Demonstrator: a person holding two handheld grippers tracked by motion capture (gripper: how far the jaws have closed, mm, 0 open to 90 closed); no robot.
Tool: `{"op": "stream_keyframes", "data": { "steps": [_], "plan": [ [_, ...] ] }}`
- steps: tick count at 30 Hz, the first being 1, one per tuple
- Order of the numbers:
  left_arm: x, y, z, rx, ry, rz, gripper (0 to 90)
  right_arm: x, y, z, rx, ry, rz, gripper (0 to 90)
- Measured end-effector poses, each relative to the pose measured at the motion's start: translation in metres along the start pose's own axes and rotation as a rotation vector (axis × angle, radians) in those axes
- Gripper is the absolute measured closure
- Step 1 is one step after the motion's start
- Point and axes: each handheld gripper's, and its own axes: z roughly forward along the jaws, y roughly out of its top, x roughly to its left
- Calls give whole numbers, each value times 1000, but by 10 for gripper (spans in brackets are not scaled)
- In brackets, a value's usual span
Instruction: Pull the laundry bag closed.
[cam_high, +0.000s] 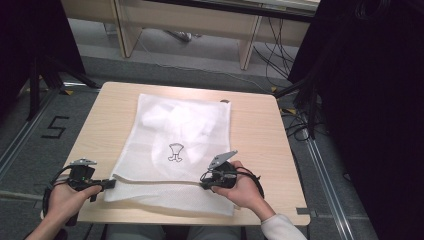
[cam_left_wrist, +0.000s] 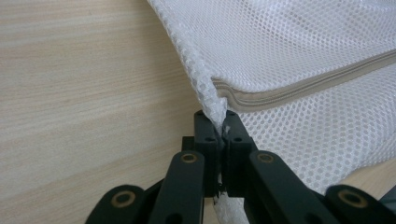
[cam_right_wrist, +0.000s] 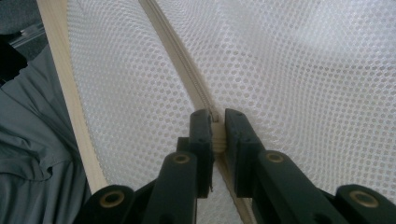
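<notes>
1. High view: nearest the camera, both hands sit at the table's near edge. The mesh laundry bag lies flat; hold it so.
2. Left gripper view: left gripper pinches the bag's corner seam. Keep it anchored, taut.
3. Right gripper view: right gripper pinches the zipper pull. Draw straight along the zipper.

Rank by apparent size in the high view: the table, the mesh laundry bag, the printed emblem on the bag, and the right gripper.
1. Table, the largest.
2. Mesh laundry bag, which covers much of the tabletop.
3. Right gripper, partly hidden by the hand.
4. Printed emblem, the smallest, though not far below the gripper.
</notes>
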Motion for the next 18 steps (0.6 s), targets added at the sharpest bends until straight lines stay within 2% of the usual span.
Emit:
{"op": "stream_keyframes", "data": {
  "steps": [7,9,11,17,18],
  "plan": [
    [0,0,0,4,1,2,865,0,0,2,6,-7,4,826],
    [0,0,0,3,2,3,865,0,0,2,3,-1,-15,826],
    [-1,0,2,-16,10,-20,865,1,0,1,2,-12,-2,826],
    [-1,0,2,-11,6,-17,865,1,1,-1,1,-8,-6,826],
    [-1,0,2,-14,10,-19,865,0,1,0,-2,0,-19,826]
  ]
}}
